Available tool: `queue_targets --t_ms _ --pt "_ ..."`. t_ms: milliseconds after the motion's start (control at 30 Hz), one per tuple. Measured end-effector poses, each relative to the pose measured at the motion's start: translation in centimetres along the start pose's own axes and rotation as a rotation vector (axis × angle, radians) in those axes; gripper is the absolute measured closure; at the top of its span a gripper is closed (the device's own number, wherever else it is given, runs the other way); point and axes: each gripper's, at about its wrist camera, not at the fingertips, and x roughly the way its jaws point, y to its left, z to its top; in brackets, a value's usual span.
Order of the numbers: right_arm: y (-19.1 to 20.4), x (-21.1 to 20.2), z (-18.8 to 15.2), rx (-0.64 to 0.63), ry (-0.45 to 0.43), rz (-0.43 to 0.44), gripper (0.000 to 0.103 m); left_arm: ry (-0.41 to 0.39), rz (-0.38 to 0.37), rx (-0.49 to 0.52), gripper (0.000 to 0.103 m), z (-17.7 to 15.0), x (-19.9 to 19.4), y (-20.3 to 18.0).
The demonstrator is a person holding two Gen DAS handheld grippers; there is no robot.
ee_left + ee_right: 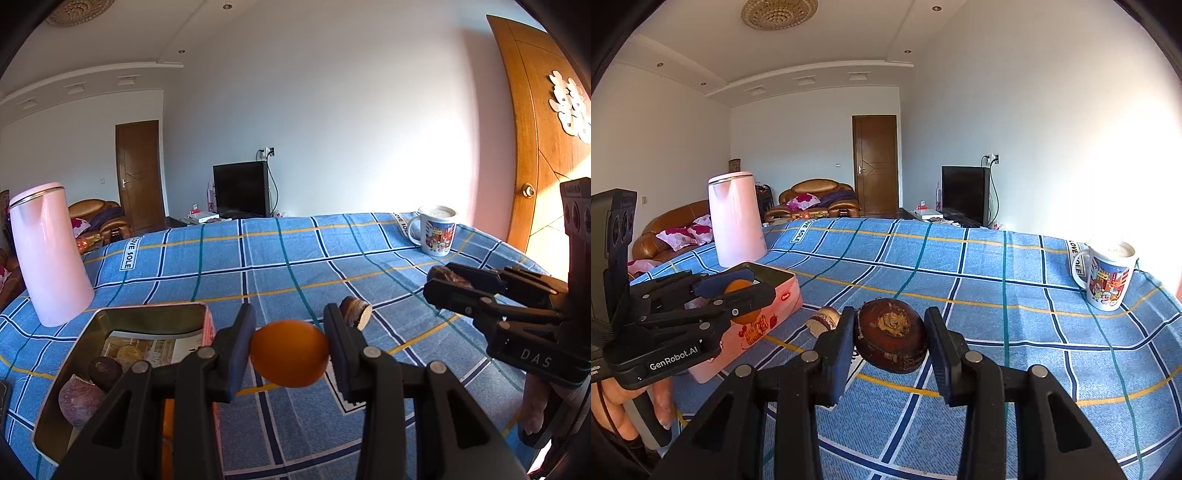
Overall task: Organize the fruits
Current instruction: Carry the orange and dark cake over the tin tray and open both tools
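Note:
My left gripper [290, 345] is shut on an orange fruit [290, 353], held above the blue checked cloth just right of the pink tin box [205, 314]. Inside the tin lie two purple-brown fruits [79, 398] and some orange fruit half hidden behind my fingers. My right gripper [891, 341] is shut on a dark brown fruit [891, 334] with a pale scar on top. In the left wrist view it [448, 278] hovers at the right. In the right wrist view the left gripper [738, 295] with the orange fruit [740, 301] sits over the tin [783, 295]. A small cut brown piece [355, 312] [823, 319] lies on the cloth between the grippers.
A tall pink kettle [48, 251] stands on the cloth behind the tin at the far left. A printed mug [436, 230] sits at the far right corner near a wooden door [532, 147]. Beyond the table's far edge are sofas and a television [242, 190].

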Motion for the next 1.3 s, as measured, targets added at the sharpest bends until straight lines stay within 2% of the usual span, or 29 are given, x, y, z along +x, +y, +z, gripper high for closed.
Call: queue_targets --t_ms 200,467,733,1000,1300 --pt "0.6 0.2 0.0 -0.022 0.014 -0.01 0.064 0.001 -0.009 -0.015 0.063 -0.2 -0.3 0.6" --pt "3.0 1.6 0.6 -0.045 0.046 0.048 0.064 0.003 0.0 -0.055 0.063 -0.2 -1.3 3.0" --pt "7.4 3.1 2.7 -0.102 0.052 0.128 0.064 0.001 0.053 -0.126 0.063 -0.3 -2.4 7.5" --pt "12.6 5.4 3.5 -0.169 0.081 0.221 0.063 0.035 0.114 -0.211 0.063 -0.5 -2.5 12.6" --pt "16.9 7.9 2.3 -0.229 0.153 0.287 0.063 0.082 0.128 -0.24 0.063 -1.4 -2.1 14.6"
